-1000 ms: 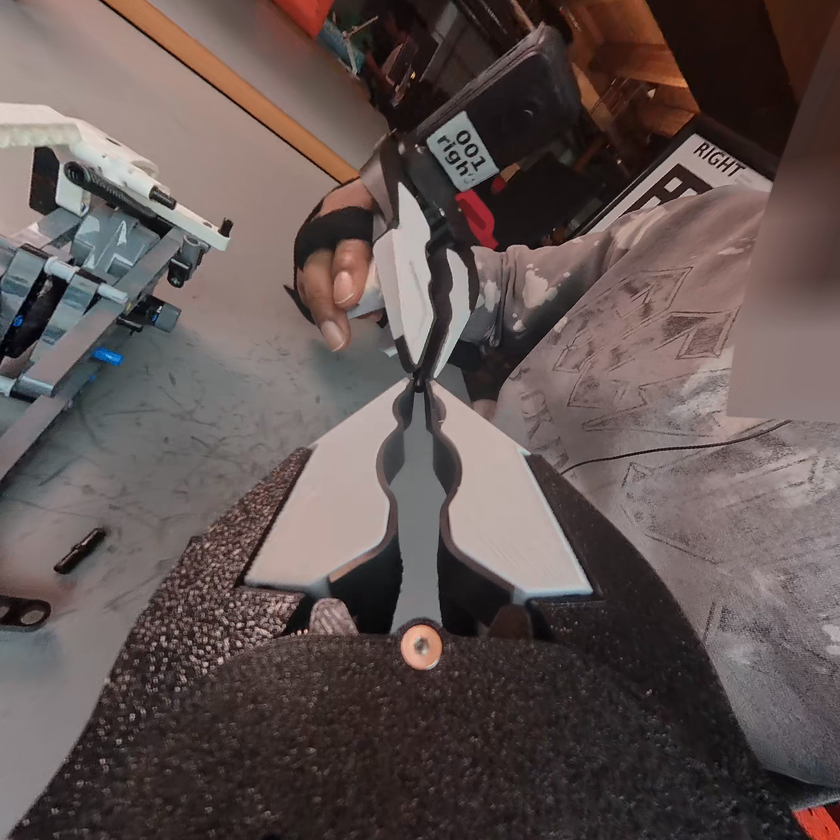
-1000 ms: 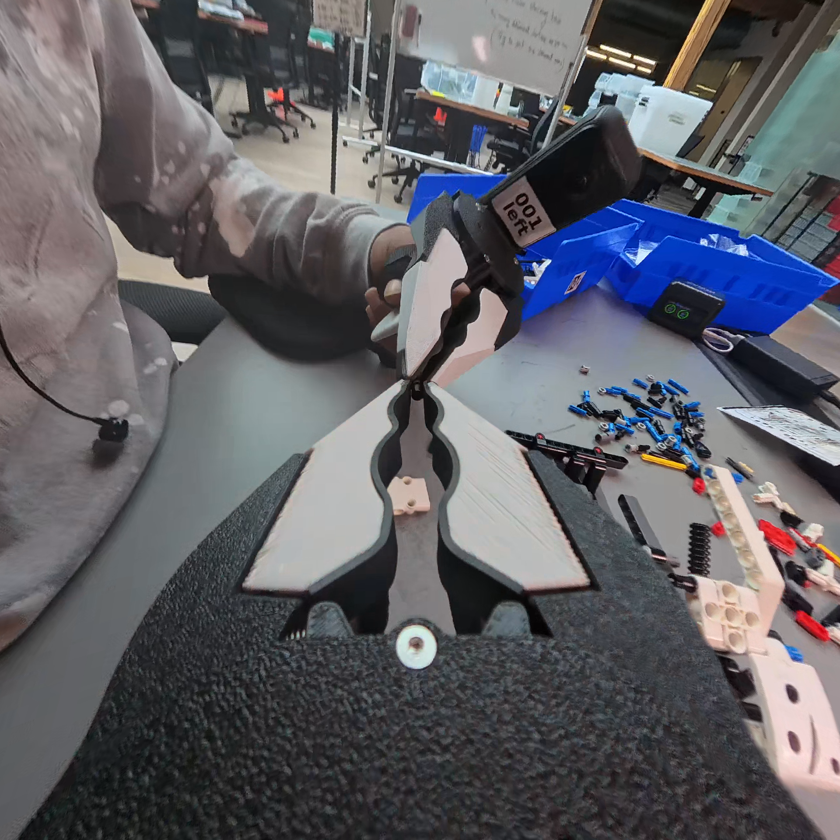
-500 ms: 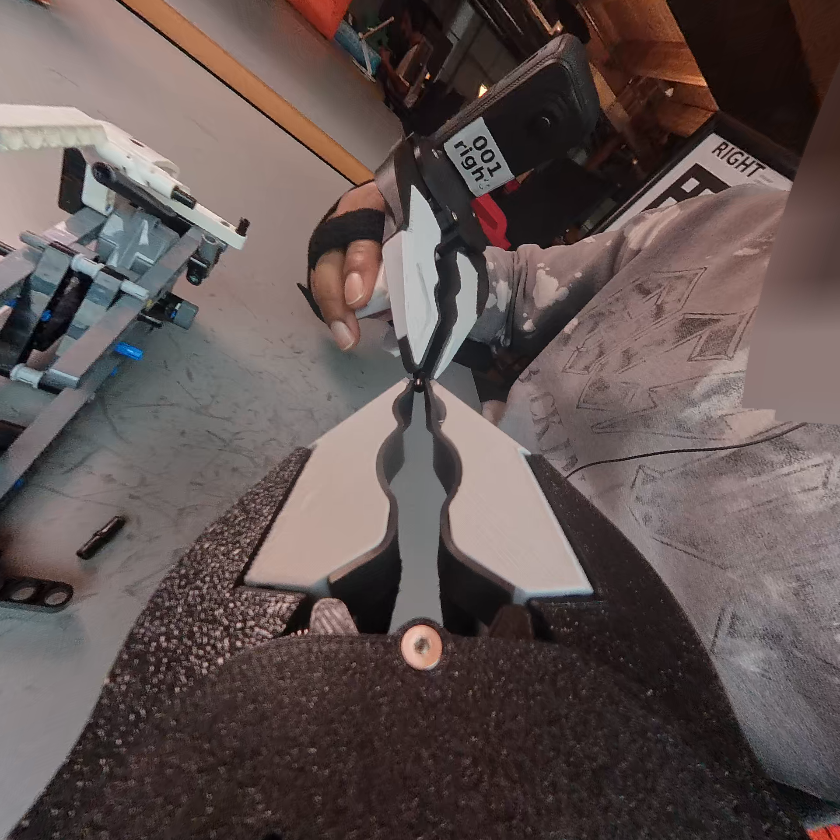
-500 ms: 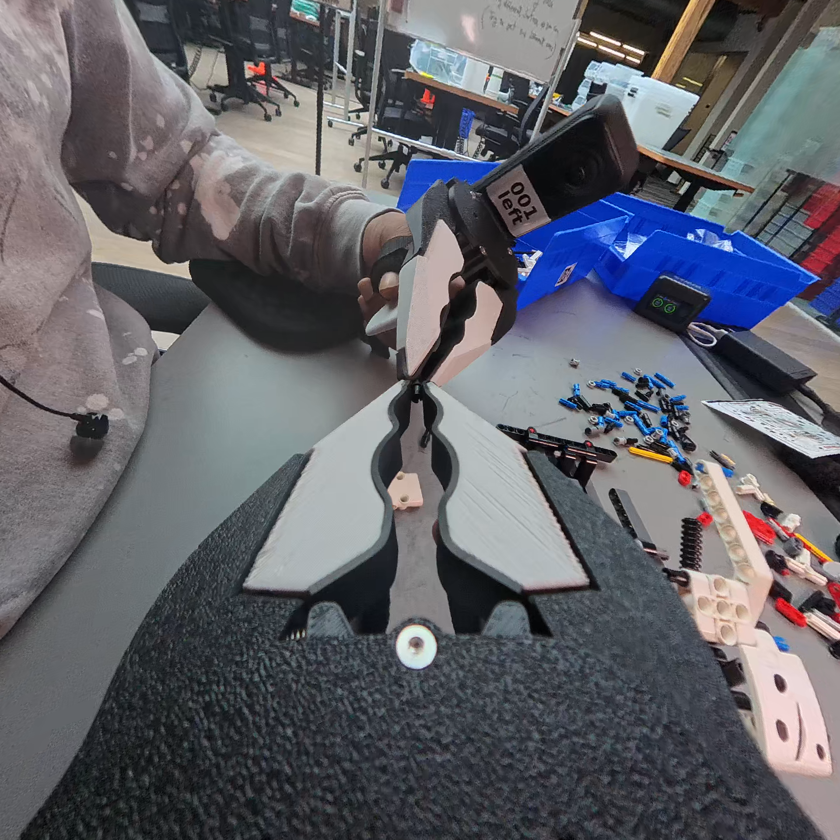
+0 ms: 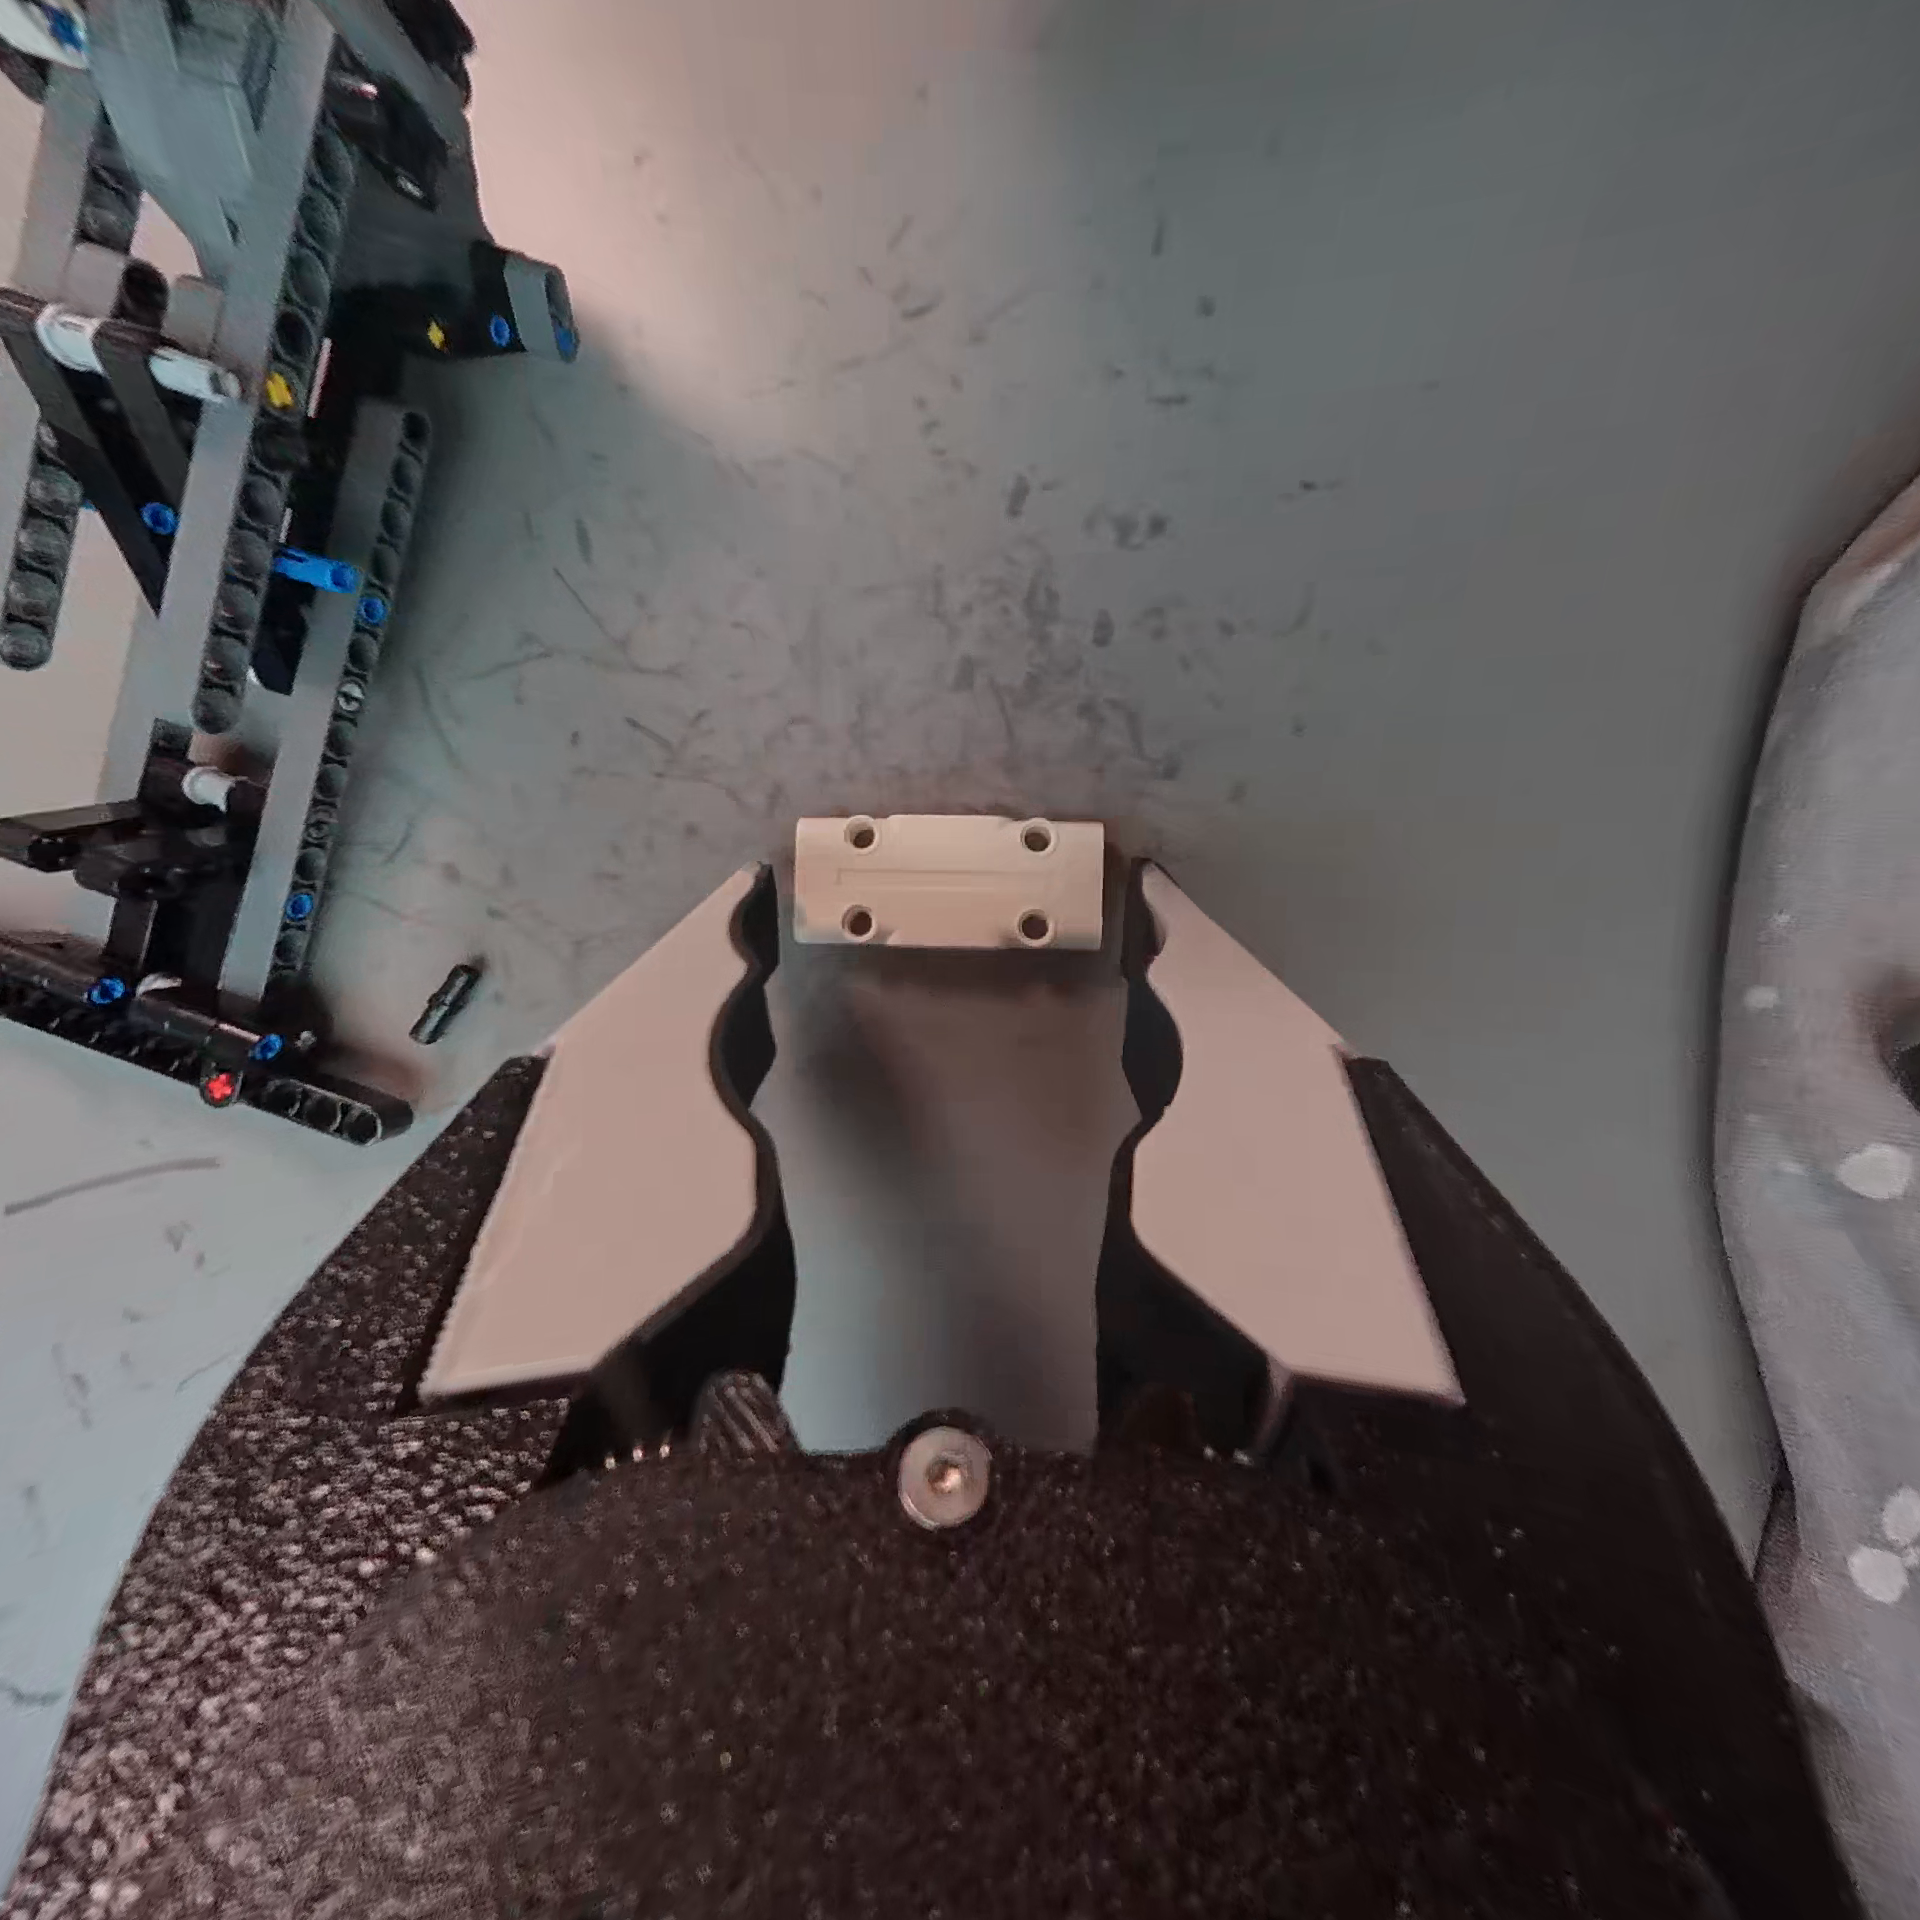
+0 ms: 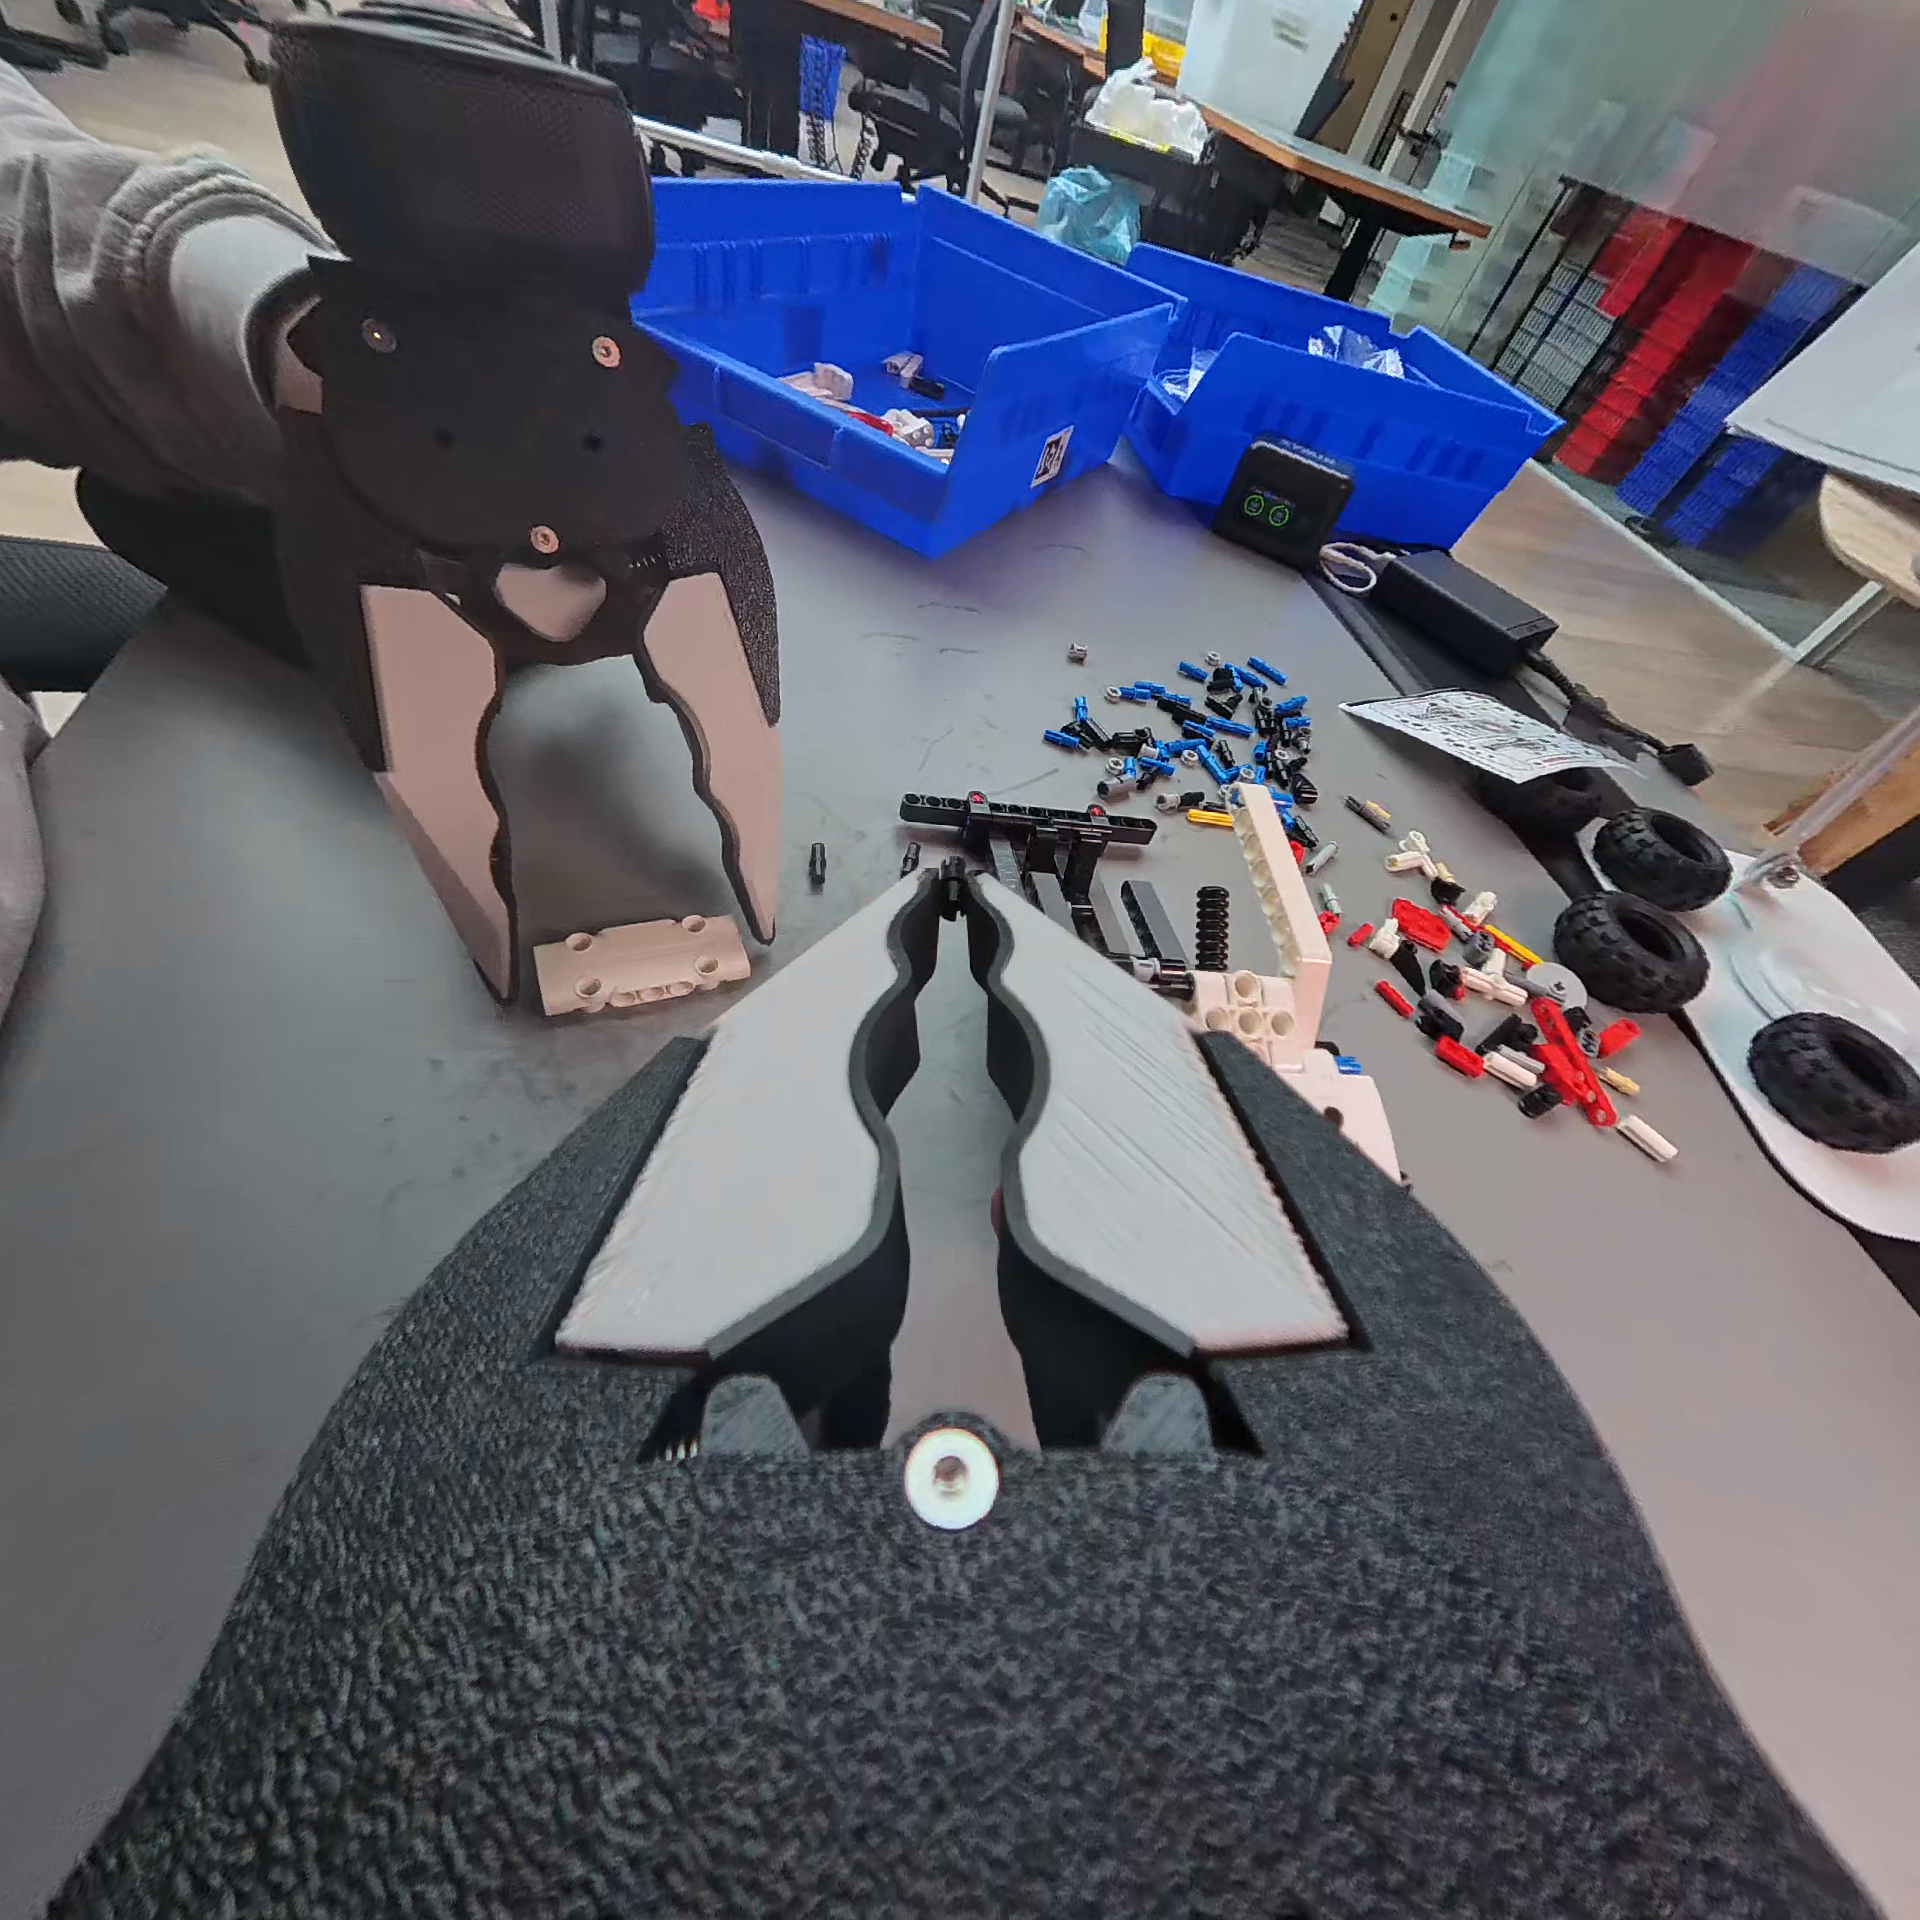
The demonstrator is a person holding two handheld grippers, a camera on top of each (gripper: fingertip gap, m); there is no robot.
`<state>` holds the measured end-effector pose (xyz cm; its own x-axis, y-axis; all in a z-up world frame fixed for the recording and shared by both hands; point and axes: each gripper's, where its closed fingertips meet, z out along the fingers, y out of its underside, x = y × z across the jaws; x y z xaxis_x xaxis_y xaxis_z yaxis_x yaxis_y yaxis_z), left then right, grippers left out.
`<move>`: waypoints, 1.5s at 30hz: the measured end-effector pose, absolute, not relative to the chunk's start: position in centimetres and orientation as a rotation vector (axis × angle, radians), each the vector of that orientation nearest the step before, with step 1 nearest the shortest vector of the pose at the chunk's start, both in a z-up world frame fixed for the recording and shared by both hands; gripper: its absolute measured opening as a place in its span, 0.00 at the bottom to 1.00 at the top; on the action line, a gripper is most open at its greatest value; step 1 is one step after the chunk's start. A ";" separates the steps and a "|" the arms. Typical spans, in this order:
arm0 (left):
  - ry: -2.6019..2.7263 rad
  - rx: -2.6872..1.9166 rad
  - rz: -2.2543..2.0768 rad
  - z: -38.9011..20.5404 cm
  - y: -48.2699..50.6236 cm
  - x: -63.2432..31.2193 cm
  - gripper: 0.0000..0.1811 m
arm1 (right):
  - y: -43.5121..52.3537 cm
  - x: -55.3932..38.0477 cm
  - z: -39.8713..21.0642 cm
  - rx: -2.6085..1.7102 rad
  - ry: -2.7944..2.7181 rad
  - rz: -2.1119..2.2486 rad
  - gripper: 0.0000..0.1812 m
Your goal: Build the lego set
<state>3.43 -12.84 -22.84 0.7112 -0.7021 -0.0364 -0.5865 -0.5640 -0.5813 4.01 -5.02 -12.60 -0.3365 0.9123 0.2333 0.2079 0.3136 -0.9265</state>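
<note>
My left gripper [image 5: 951,883] is open and points down at the grey table [image 5: 1247,520]. Its fingers straddle a white lego block [image 5: 948,896] that lies on the table, with a small gap on each side. The right wrist view shows the left gripper [image 6: 632,951] standing over the same white block [image 6: 639,961]. My right gripper [image 6: 951,883] is shut on a small black pin [image 6: 950,896] and holds it above the table. The partly built grey and black lego frame [image 5: 260,540] lies at the left.
A loose black pin [image 5: 445,1003] lies by the frame. Loose blue, black and red parts [image 6: 1195,727], a white and black subassembly [image 6: 1257,987], three tyres [image 6: 1631,951], an instruction sheet [image 6: 1475,732], blue bins [image 6: 883,364] and a black device [image 6: 1283,499] lie to the right. A person's sleeve [image 5: 1849,1039] is at the right edge. My right fingertips sit around 12 cm from my left ones.
The two grippers were tip to tip in the air. The left one has let go, opened and swung down over the white block. The right one stays shut on the black pin.
</note>
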 end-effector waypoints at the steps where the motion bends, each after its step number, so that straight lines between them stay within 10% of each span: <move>1: 1.003 -2.341 -0.299 -22.8 -13.0 3.7 0.33 | -5.1 4.1 -12.6 -1.010 -1.757 1.082 0.02; 17: 0.187 -0.997 -1.803 -2.5 -12.4 -2.6 0.30 | -4.5 7.4 -5.9 -0.998 -1.387 1.595 0.02; 45: 0.924 -1.793 -0.375 -15.0 -10.4 4.5 0.32 | -9.2 4.7 -13.3 -1.143 -1.740 1.521 0.02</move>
<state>4.49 -10.38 -15.03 0.6548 -0.7374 -0.1658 -0.4134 -0.1659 -0.8953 4.68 -9.20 -13.33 -0.4826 0.8672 -0.1227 0.2373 -0.0054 -0.9714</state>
